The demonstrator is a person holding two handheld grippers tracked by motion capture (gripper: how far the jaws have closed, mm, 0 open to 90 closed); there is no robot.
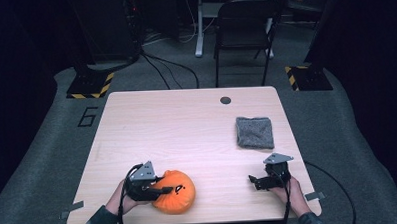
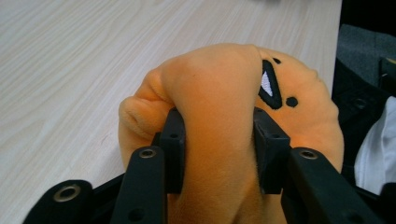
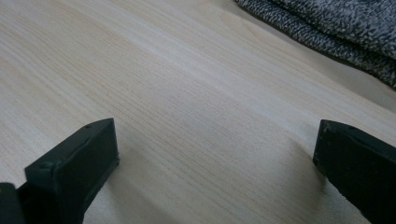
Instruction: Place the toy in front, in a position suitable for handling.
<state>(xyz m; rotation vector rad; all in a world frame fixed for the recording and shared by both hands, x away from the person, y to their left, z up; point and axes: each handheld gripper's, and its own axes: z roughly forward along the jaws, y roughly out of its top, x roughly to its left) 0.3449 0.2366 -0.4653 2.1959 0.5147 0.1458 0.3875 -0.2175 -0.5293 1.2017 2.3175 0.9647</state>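
An orange plush toy [image 1: 175, 192] with a small black-and-white stitched mark lies near the table's front edge, left of centre. My left gripper [image 1: 161, 190] comes in from the toy's left and is shut on it. In the left gripper view both pads [image 2: 173, 140] press into a squeezed fold of the plush toy [image 2: 219, 88]. My right gripper [image 1: 254, 181] rests low at the front right with its jaws pointing left. In the right gripper view it [image 3: 215, 144] stands open, with bare wood between its fingers. A folded grey cloth [image 1: 255, 132] lies beyond it.
The light wooden table [image 1: 177, 127] has a round cable hole [image 1: 225, 100] near its far edge. A corner of the grey cloth [image 3: 336, 28] shows at the top right of the right gripper view. A black chair [image 1: 243, 25] stands behind the table.
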